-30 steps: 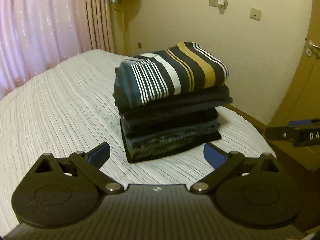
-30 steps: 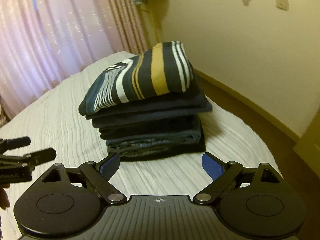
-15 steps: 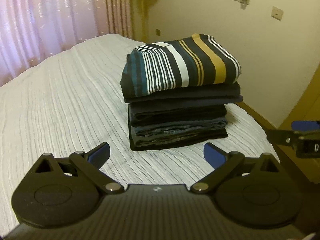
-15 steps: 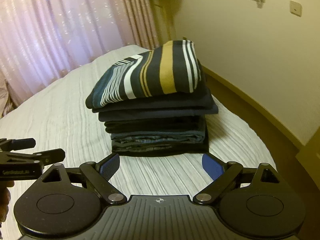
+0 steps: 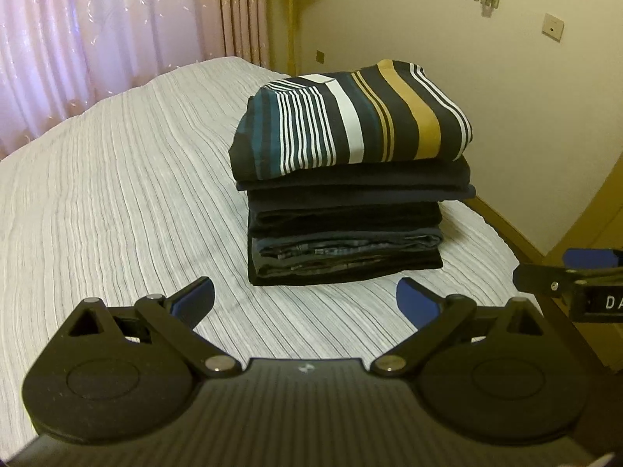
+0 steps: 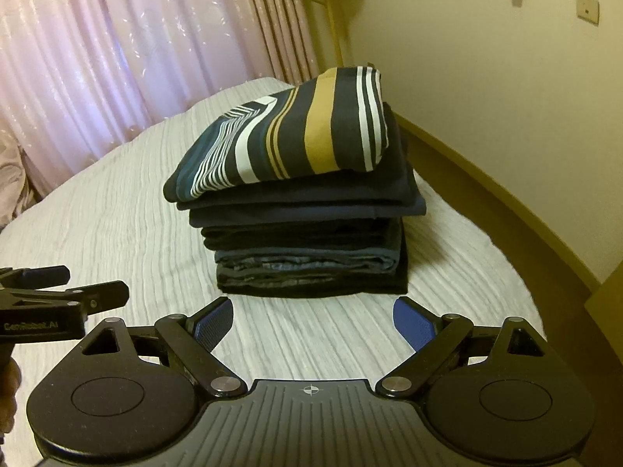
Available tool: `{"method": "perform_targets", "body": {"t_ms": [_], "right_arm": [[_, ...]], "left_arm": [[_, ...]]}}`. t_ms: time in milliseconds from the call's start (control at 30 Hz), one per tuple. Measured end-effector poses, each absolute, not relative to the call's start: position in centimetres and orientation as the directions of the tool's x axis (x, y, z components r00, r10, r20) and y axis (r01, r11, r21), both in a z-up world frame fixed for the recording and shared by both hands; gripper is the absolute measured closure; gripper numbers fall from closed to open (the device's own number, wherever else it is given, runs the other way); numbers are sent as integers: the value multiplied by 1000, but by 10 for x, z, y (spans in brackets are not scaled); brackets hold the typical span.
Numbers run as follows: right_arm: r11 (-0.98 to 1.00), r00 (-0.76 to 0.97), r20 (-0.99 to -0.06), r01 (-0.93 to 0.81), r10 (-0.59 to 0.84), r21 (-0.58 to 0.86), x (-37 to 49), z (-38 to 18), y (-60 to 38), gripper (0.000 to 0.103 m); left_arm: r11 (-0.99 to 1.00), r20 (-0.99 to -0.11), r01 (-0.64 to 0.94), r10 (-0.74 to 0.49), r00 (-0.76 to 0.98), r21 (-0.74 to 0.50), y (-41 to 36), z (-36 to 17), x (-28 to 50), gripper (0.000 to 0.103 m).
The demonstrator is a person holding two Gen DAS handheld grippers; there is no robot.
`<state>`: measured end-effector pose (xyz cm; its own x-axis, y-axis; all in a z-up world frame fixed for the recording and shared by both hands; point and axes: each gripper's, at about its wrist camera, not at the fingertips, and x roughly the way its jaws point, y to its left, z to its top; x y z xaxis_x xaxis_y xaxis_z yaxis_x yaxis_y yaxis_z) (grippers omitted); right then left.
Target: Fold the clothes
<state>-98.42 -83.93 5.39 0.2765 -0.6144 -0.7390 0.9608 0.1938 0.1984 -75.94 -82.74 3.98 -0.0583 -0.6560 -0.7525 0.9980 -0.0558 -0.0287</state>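
A stack of folded dark clothes [image 5: 346, 229] [image 6: 307, 249] stands near the far corner of the bed, topped by a folded striped shirt [image 5: 350, 120] [image 6: 288, 140] in navy, white, teal and mustard. My left gripper [image 5: 305, 301] hovers open over the bedspread just short of the stack, nothing between its blue pads. My right gripper [image 6: 313, 321] is open as well, equally close to the stack and empty. Each gripper also shows at the edge of the other's view, the right gripper [image 5: 576, 276] at the far right and the left gripper [image 6: 58, 295] at the far left.
The bed [image 5: 117, 194] is covered with a white ribbed bedspread. Pink curtains [image 5: 97, 31] hang behind it on the left. A cream wall [image 5: 506, 97] with switch plates runs close behind the stack, and floor shows beyond the bed's right edge [image 6: 525, 280].
Both views have swung sideways, so the stack sits more squarely ahead and slightly nearer. The stack itself has not moved, and both grippers stay open.
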Motion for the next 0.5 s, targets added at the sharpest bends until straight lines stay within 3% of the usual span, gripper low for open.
{"method": "perform_targets", "body": {"t_ms": [500], "right_arm": [[190, 242, -738, 969, -630, 155, -974, 64, -833, 11]], "left_arm": [[-55, -744, 998, -667, -29, 10, -826, 40, -760, 4]]}}
